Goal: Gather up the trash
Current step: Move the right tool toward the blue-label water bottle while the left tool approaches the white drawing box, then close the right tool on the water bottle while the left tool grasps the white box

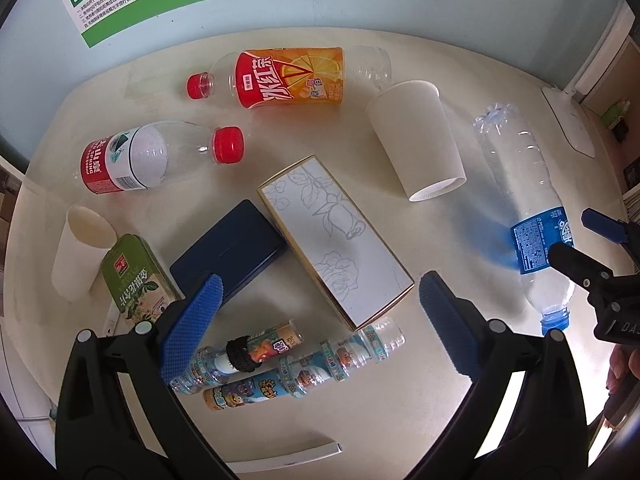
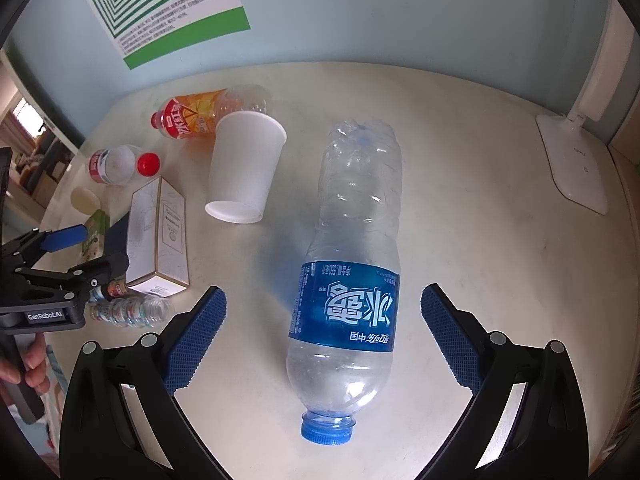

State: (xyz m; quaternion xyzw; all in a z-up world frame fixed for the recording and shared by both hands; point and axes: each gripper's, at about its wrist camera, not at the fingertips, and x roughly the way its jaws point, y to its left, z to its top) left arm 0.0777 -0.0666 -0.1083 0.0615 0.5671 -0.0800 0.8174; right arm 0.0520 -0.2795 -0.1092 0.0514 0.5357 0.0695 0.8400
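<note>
item: blue-label bottle (image 2: 352, 280), flat on tabletop (image 2: 460, 184), long axis btwn my right jaws, spread; left jaws spread, farther.

Both grippers hang over the table (image 2: 460, 160) with jaws spread wide. The left gripper (image 1: 318, 320) sits at the table's near left, the right gripper (image 2: 323, 332) beside it, each gripped by a hand (image 2: 28, 360).

A home study corner: cream desk (image 2: 460, 160), white desk lamp (image 2: 576, 160), eye-exercise wall poster (image 2: 168, 8).
</note>
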